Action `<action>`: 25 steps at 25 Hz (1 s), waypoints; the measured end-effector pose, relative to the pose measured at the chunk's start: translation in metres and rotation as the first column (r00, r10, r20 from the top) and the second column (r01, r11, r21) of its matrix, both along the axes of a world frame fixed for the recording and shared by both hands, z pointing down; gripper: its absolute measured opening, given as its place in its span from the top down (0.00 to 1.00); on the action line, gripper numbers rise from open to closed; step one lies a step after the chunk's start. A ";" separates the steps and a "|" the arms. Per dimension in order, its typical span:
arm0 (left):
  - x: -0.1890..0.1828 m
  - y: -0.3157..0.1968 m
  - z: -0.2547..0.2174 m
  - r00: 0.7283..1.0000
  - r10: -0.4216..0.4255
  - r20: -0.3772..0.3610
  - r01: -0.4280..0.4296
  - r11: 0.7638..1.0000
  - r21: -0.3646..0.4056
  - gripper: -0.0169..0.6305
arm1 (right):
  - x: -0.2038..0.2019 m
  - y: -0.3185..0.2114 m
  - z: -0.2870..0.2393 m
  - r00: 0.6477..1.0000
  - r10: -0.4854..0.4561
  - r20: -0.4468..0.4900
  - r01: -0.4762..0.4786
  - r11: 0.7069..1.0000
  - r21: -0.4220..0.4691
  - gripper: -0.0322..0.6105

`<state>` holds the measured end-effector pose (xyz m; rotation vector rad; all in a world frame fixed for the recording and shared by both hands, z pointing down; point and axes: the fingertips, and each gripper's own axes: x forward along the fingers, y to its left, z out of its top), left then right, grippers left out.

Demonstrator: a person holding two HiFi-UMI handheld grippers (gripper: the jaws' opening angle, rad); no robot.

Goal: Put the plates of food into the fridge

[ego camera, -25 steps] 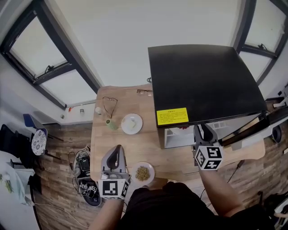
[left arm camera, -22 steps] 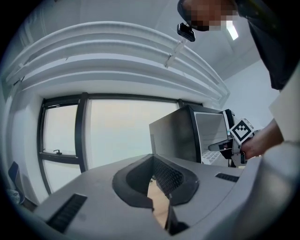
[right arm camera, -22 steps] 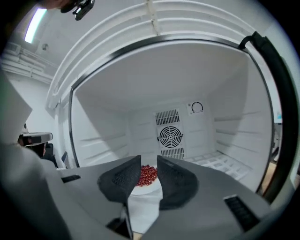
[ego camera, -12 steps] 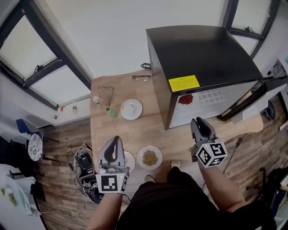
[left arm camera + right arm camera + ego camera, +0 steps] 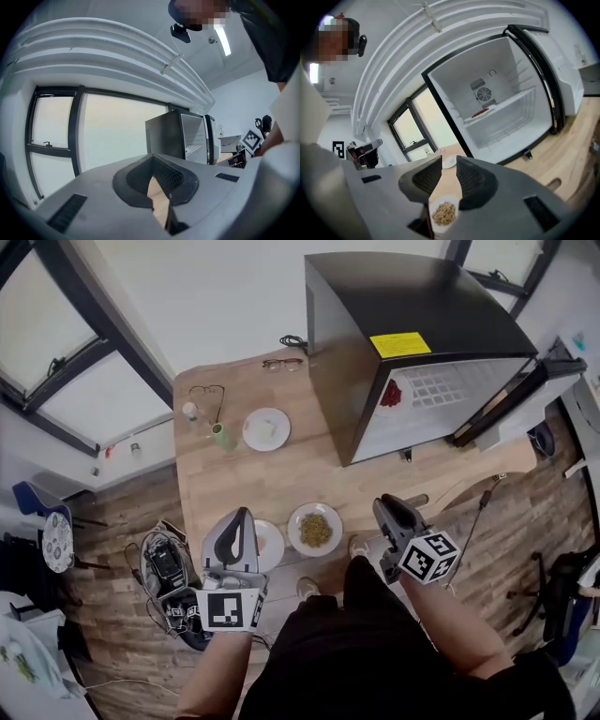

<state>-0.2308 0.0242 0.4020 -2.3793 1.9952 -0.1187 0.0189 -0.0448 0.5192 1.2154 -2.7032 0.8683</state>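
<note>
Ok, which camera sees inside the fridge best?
The right gripper view: it looks straight into the open fridge. The head view sees mostly its black top; the left gripper view shows it small, side-on.

Light wooden table point(image 5: 281, 486) with dishes and a fridge
A black box-shaped fridge point(image 5: 403, 324) stands at 2 o'clock with its door open. A white plate of pale food point(image 5: 266, 428) lies at 11, with a small green cup point(image 5: 221, 437) beside it. Thin-rimmed spectacles point(image 5: 283, 363) lie at 12. A white plate of yellow-brown grains point(image 5: 315, 530) lies at 6, and a half-hidden white plate point(image 5: 272, 545) lies near it.
</note>
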 end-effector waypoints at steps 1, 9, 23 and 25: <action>-0.002 0.003 0.002 1.000 0.002 -0.002 -0.002 1.000 -0.002 0.97 | -0.001 0.008 0.012 1.000 0.009 0.001 -0.009 0.999 -0.034 0.78; -0.011 0.028 0.012 1.000 0.013 0.000 -0.013 1.000 -0.024 0.97 | -0.008 0.057 0.090 0.996 0.059 0.073 -0.037 0.962 -0.269 0.78; -0.024 0.042 0.037 1.000 0.002 0.017 0.000 0.996 -0.089 0.97 | -0.043 0.095 0.186 0.994 0.005 0.113 0.051 0.873 -0.485 0.68; -0.029 0.043 0.038 1.000 -0.010 0.014 0.011 0.996 -0.094 0.97 | -0.044 0.093 0.193 0.992 0.030 0.122 0.037 0.858 -0.513 0.67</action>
